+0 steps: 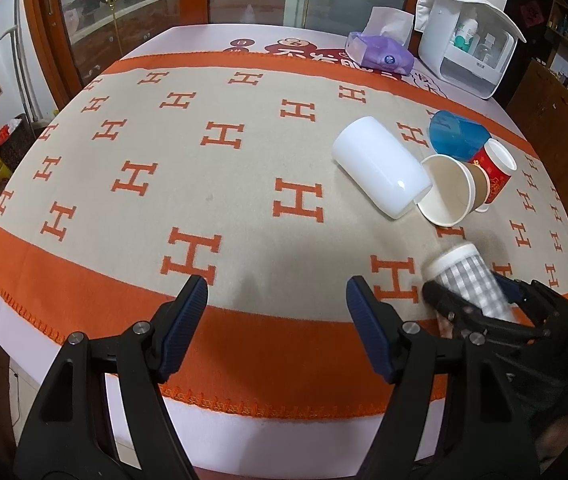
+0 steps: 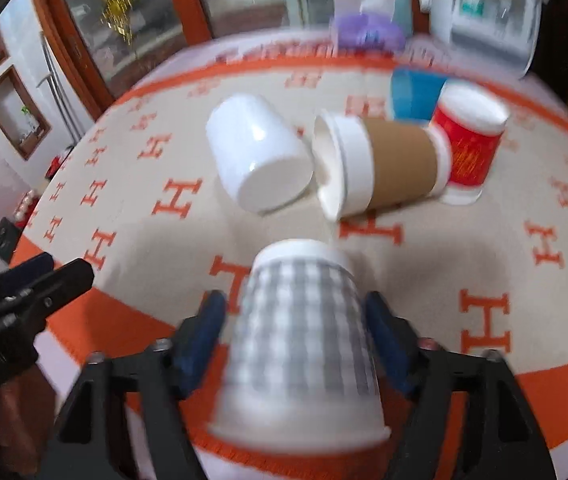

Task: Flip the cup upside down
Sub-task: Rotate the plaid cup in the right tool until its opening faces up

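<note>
H-patterned blanket (image 1: 204,184); checked cup (image 2: 300,336) inverted between right gripper (image 2: 296,336) pads.

The table (image 1: 84,352) carries an orange-bordered blanket (image 1: 204,184), with cups at right, tissue pack (image 1: 380,54) and white box (image 1: 464,40) far.

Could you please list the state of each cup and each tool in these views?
Checked cup: held in right tool, tilted.
White cup: on its side.
Brown-sleeved cup: on its side.
Red cup: upside down.
Left tool: open, empty.
Right tool: shut on checked cup.
</note>
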